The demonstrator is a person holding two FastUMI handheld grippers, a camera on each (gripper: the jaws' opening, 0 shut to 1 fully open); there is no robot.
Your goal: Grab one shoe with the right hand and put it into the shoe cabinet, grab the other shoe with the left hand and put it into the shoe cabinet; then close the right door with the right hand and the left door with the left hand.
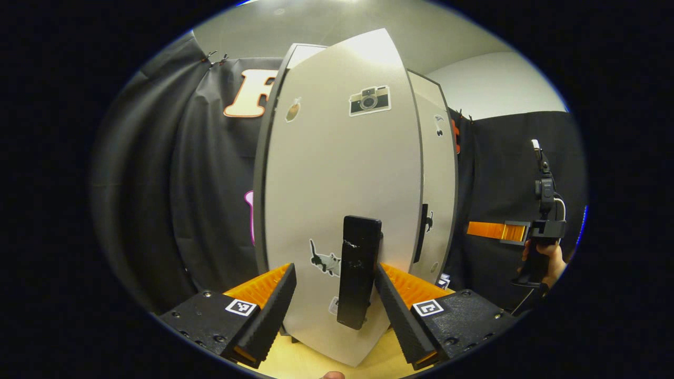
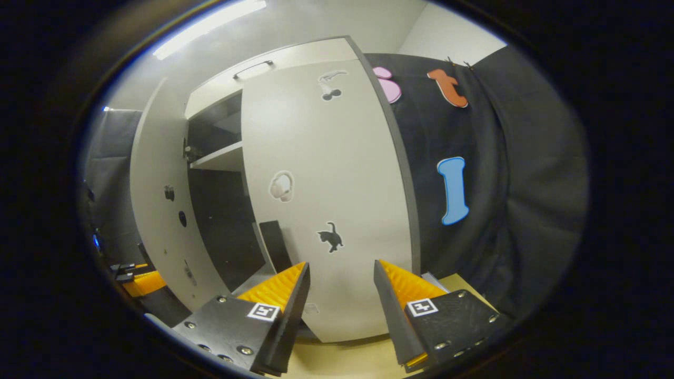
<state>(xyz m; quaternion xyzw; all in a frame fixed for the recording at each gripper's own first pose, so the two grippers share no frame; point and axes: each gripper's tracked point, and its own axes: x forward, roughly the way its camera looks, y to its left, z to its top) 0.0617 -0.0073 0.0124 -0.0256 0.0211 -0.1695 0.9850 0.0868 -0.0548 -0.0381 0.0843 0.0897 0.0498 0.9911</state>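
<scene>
Left tongs [image 1: 334, 287] spread wide in the left gripper view, nothing pinched. Left door [image 1: 337, 173] fills the space straight ahead, face toward the camera. Its black bar handle [image 1: 359, 271] stands upright between the fingers, long axis vertical, top end above the fingertips, bottom end down between them. Right finger [image 1: 392, 295] sits just beside the handle; whether it touches, cannot tell. Left finger [image 1: 276, 297] is apart from it with a clear gap. Door's free edge runs down the right side, just beside the right door [image 1: 437, 179], which has its own vertical handle [image 1: 422, 231] at that seam. Door bottom edge hangs just above the tabletop [image 1: 305, 358]. Open room to the right of the cabinet: the other gripper [image 1: 495, 230] hangs there, held by a hand [image 1: 547, 260], well apart from the doors, fingers pointing toward the cabinet.

Right gripper view: right tongs [image 2: 341, 279] also wide, holding nothing, aimed at the right door [image 2: 326, 200], which lies flat to the shoe cabinet [image 2: 274, 63] front. Its outer edge follows the cabinet's right side; black cloth beyond it. Left door [image 2: 158, 210] swung out, edge-on, long axis vertical, leaving a dark open gap with a shelf [image 2: 218, 157] visible between the two doors. Right door's handle [image 2: 275, 245] is vertical at the gap-side edge, just above the left fingertip. Tabletop [image 2: 337, 358] shows below the door. Shoes: cannot tell from the dark interior.
</scene>
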